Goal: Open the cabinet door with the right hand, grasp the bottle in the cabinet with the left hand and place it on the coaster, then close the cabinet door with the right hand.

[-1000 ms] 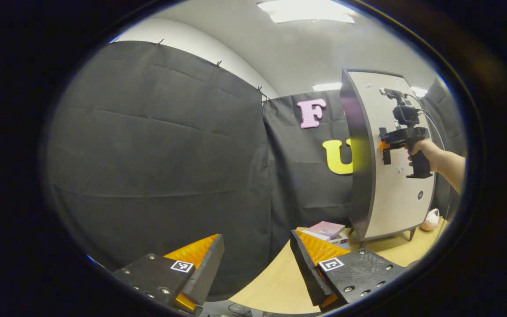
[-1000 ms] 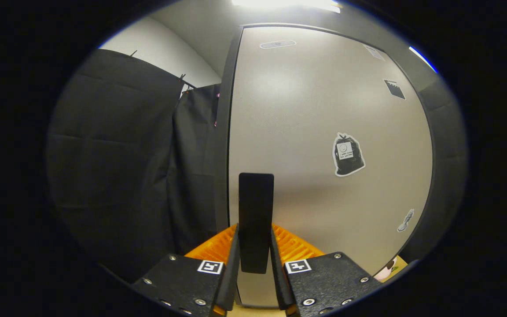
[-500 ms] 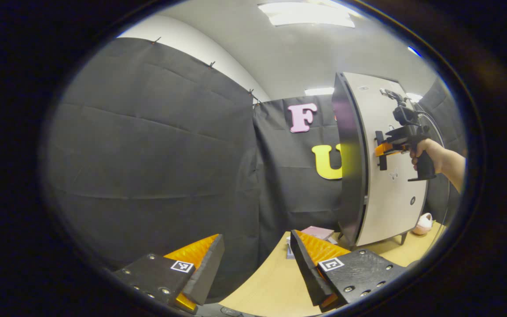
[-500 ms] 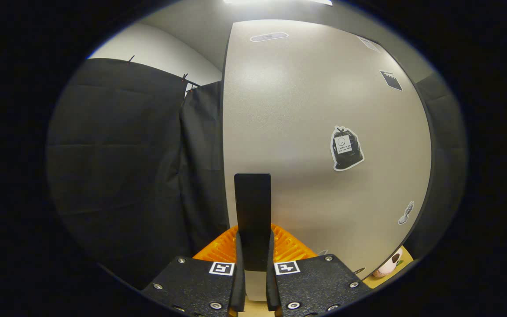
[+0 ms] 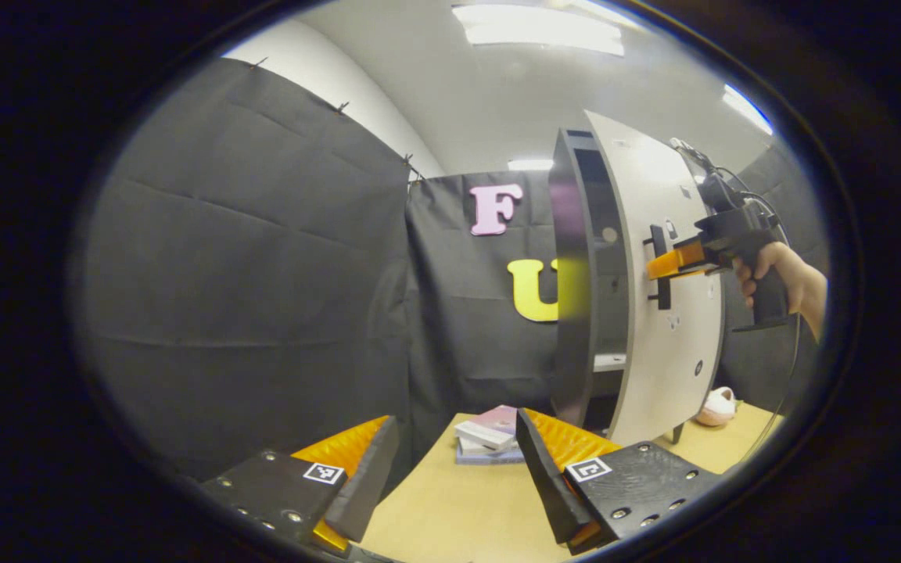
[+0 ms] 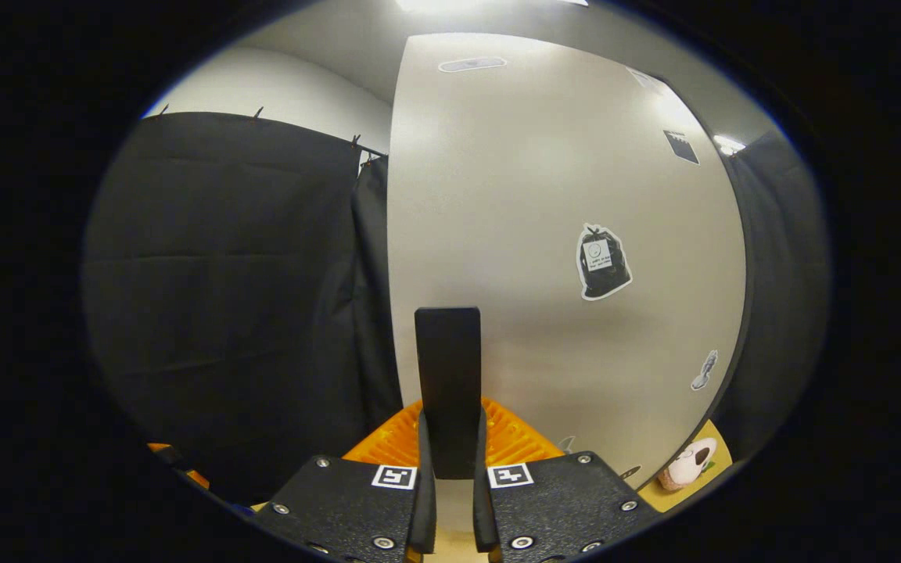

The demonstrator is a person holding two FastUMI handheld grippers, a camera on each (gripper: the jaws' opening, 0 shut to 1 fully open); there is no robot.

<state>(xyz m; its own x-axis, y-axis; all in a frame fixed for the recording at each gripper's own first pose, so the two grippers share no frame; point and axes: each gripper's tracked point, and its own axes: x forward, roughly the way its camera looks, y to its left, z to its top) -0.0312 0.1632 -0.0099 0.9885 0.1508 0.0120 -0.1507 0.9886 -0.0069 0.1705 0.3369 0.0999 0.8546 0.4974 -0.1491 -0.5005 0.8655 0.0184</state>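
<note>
Swung further out since a second ago: cabinet door (image 5: 658,313) now stands clear of the cabinet (image 5: 576,281), enough to show dark interior and a pale shelf edge, where before only the door face and side panel were showing. Right claw (image 6: 449,469) clamped on the door's black handle (image 6: 448,383), both fingers pressing its sides, which makes sense since a pinch on that upright bar gives the leverage to pull the door around its hinge. Seen from the left gripper view too, with the hand (image 5: 779,274) holding it out at handle height. Left claw (image 5: 454,477) spread wide apart, gripping nothing, parked low over the counter (image 5: 458,508), probably just waiting with room to go in once the gap is big enough. As for the bottle, can't make it out yet; should be somewhere inside the cabinet per the task, but the opening is narrow and shadowed from here. No coaster spotted either. Door itself looks like a flat pale grey panel with a dark edge and a few stickers (image 6: 603,262) on the face. Small stack of books (image 5: 486,438) sitting on the counter near the cabinet foot, and some pinkish-white thing (image 5: 716,407) off past the door, too small to identify. Looks like the opening step is partway done.
</note>
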